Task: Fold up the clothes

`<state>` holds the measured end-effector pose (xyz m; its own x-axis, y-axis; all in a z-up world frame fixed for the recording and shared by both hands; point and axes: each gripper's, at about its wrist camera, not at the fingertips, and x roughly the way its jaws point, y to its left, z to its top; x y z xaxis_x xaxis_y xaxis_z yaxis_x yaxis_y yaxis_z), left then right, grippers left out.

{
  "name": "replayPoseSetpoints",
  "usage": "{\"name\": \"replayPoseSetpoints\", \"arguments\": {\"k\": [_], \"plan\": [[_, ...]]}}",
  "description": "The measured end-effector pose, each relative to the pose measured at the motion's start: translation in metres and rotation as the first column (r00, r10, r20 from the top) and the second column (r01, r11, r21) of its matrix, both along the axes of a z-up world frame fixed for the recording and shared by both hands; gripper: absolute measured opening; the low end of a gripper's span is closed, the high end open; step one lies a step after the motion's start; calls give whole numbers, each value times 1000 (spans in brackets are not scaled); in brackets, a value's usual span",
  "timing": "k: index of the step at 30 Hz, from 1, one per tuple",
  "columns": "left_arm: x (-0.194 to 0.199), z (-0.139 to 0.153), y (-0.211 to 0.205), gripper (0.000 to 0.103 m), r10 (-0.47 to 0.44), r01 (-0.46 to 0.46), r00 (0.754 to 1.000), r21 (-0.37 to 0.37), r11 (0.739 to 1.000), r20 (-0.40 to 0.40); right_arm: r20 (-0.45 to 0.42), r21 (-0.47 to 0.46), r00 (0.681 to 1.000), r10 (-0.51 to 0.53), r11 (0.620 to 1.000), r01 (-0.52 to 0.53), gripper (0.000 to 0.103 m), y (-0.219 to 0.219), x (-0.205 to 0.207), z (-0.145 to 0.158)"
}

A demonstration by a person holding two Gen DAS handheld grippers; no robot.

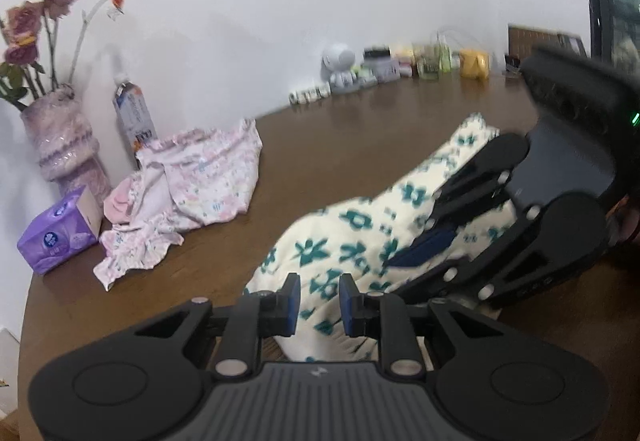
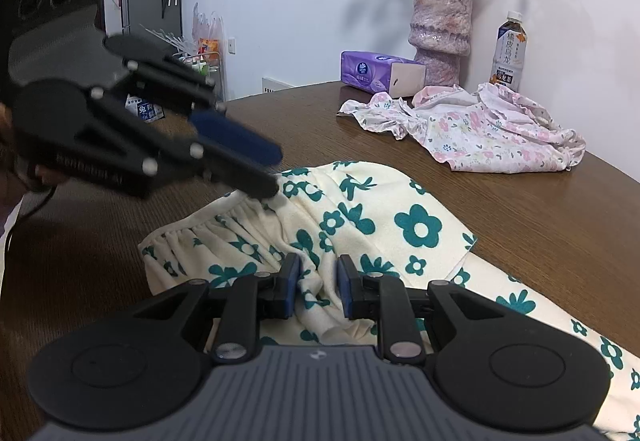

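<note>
A cream garment with teal flowers (image 1: 352,241) (image 2: 400,225) lies crumpled on the brown table (image 1: 340,145) (image 2: 540,209). My left gripper (image 1: 320,299) hovers at its near end, fingers a little apart with nothing pinched; in the right wrist view the left gripper (image 2: 268,165) points down at the gathered waistband. My right gripper (image 2: 319,281) stands narrowly open with a loose fold of the cream cloth between its fingers. In the left wrist view the right gripper (image 1: 404,265) reaches in from the right, over the same garment.
A pink floral garment (image 1: 200,181) (image 2: 480,129) lies bunched further back. Behind it stand a purple tissue pack (image 1: 60,233) (image 2: 380,73), a vase of dried roses (image 1: 64,145) (image 2: 440,29) and a drink bottle (image 1: 134,113) (image 2: 509,49). Small items (image 1: 400,69) line the wall.
</note>
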<state>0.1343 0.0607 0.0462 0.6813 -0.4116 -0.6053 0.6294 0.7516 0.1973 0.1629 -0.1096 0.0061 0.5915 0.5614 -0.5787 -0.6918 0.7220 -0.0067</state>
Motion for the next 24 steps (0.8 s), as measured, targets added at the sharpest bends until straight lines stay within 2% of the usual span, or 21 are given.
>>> {"name": "replayPoseSetpoints", "arguments": {"k": [8,11,14,16,19,21,24], "plan": [[8,-14,1,17,-35,36,999,37,999,-35,0,-11,1000,0,1000,0,22,-2,0,2],[10,-16,3,17,-38,39,998,20,999,-41,-10,-33,1000,2,999,-2,25,-4,-1,12],[10,-16,4,17,-38,39,998,13,999,-39,6,13,1000,3,1000,-3,25,-12,3,29],[9,-16,4,17,-38,38,999,13,999,-36,5,12,1000,6,1000,-6,25,-10,12,33],[10,-10,5,18,-53,53,998,11,999,-27,-25,-27,1000,4,1000,-4,25,-2,31,22],[11,-3,6,22,-69,69,998,4,998,-15,-55,-36,998,7,999,-9,25,1,38,12],[19,-6,2,22,-85,85,996,18,996,-24,-81,-42,997,4,999,-8,16,1,40,8]]}}
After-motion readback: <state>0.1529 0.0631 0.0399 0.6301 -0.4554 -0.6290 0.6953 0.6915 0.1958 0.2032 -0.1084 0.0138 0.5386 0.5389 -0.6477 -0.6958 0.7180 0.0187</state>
